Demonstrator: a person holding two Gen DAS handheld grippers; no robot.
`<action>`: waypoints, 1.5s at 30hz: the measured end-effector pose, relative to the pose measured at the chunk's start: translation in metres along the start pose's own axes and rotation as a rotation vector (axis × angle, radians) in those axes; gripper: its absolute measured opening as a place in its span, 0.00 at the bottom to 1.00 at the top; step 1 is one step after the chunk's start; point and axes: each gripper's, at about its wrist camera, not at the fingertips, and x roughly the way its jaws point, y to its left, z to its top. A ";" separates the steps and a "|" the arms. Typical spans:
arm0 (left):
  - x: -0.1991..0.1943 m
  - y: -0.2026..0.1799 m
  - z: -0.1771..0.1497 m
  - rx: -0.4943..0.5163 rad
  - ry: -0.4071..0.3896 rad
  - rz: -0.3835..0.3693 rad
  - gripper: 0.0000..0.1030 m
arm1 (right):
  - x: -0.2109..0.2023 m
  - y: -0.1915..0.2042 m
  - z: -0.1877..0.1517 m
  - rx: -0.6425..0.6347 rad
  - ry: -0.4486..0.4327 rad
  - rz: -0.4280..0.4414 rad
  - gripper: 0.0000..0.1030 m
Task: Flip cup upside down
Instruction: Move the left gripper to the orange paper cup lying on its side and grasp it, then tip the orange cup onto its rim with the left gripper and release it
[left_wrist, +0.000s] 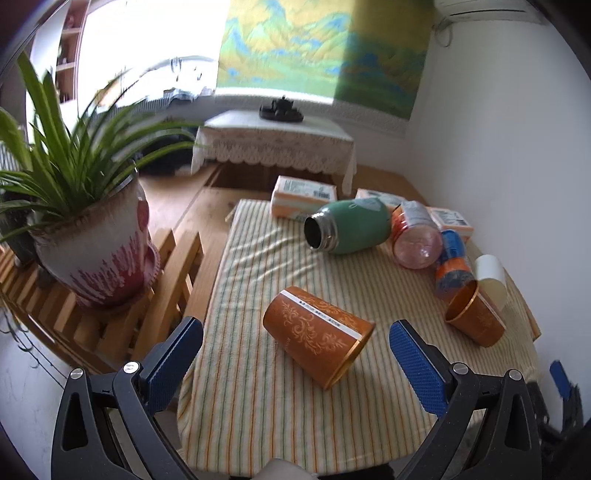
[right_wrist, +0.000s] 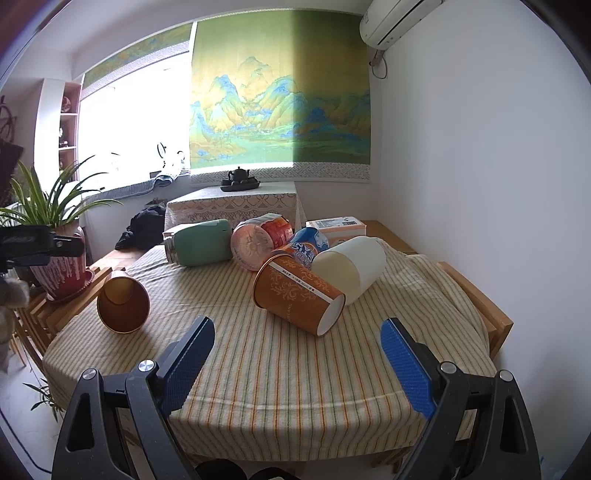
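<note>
An orange paper cup with a pale floral scroll pattern (left_wrist: 318, 334) lies on its side near the front of the table's striped yellow cloth (left_wrist: 258, 398), its gold-rimmed mouth facing my right, just ahead of my left gripper (left_wrist: 295, 341), whose blue-padded jaws stand wide apart and hold nothing. My right gripper (right_wrist: 297, 341) is equally spread and empty, facing a second orange paper cup of the same pattern (right_wrist: 297, 293), also on its side, leaning against a cream-white cylindrical cup (right_wrist: 351, 267).

The risks, as I judge them: a round cup on soft, rumpled cloth may roll away as my pads close; thin paper walls may crush if I squeeze hard; and the second cup touches its neighbours, so lifting it could set the white cup, a blue-and-orange drink can (right_wrist: 306, 245) or a clear pink plastic jar (right_wrist: 253, 243) rolling. A green metal flask with an open steel neck (left_wrist: 347, 227) lies further back, well clear. A potted spider plant in a red-and-white pot (left_wrist: 92, 236) stands beside the table on my left.

A white strip of small dark print runs down each orange cup; it is too small to read. The can's lettering is bold but I cannot make it out.
</note>
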 end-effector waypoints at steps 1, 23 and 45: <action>0.011 0.005 0.006 -0.035 0.043 -0.018 0.99 | 0.000 -0.001 0.000 0.001 -0.001 -0.001 0.86; 0.128 0.046 0.003 -0.474 0.403 -0.214 0.77 | 0.007 -0.023 -0.005 0.051 0.006 -0.037 0.86; 0.161 -0.068 -0.001 -0.318 0.535 -0.387 0.72 | 0.002 -0.051 -0.006 0.100 0.017 -0.054 0.86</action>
